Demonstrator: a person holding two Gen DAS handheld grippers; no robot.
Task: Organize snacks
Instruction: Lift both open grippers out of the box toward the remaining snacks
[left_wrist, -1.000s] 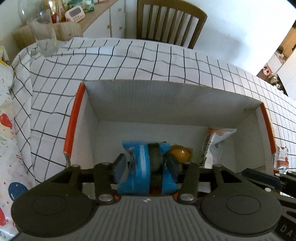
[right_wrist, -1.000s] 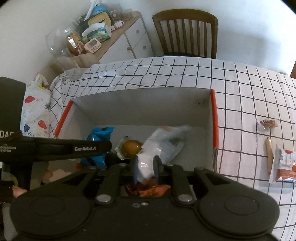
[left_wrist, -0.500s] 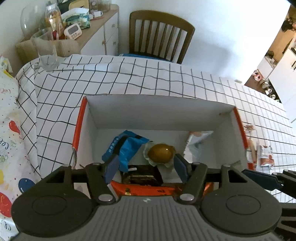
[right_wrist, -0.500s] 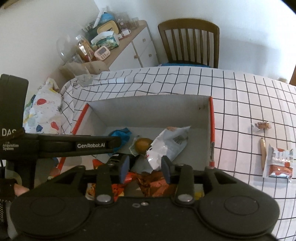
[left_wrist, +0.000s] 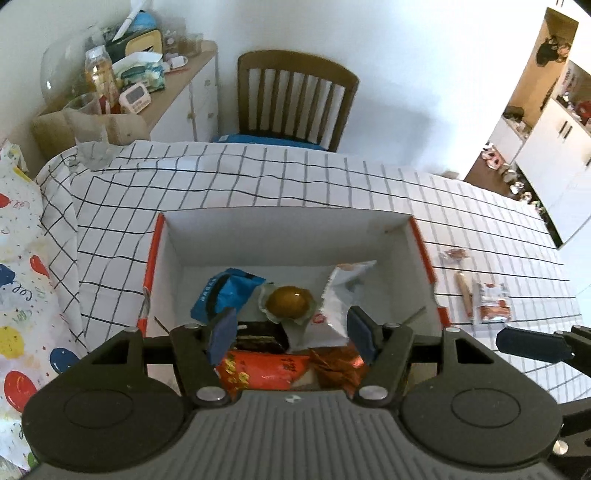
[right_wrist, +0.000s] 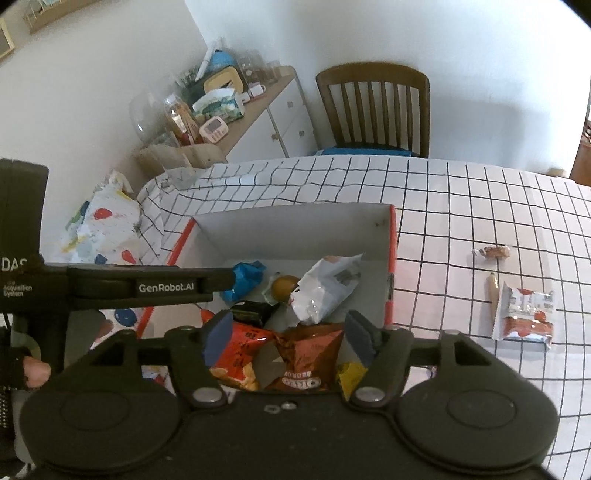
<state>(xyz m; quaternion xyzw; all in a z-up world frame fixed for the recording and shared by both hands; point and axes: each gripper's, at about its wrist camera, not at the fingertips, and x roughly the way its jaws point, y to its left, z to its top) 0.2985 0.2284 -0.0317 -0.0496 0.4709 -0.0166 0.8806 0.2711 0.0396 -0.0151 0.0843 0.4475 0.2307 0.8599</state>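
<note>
Above the white box (left_wrist: 288, 229) of snacks on the checked table (left_wrist: 258, 177), the left gripper (left_wrist: 291, 338) and right gripper (right_wrist: 288, 336) hung released, both jaws spread and empty.

- Right gripper (right_wrist: 286, 338), fingers spread, bottom centre above a box (right_wrist: 390, 258) of snacks.
- Left gripper (right_wrist: 147, 286) crosses mid-left.
- Red-white packet (right_wrist: 524, 314) at right.

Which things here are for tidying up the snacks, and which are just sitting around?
For the snack job:
box
blue packet
white packet
red chip bag
brown bag
red-and-white packet on the table
sausage stick
small candy
left gripper
right gripper

Just sitting around:
chair
timer
glass bowl
balloon cloth
</note>
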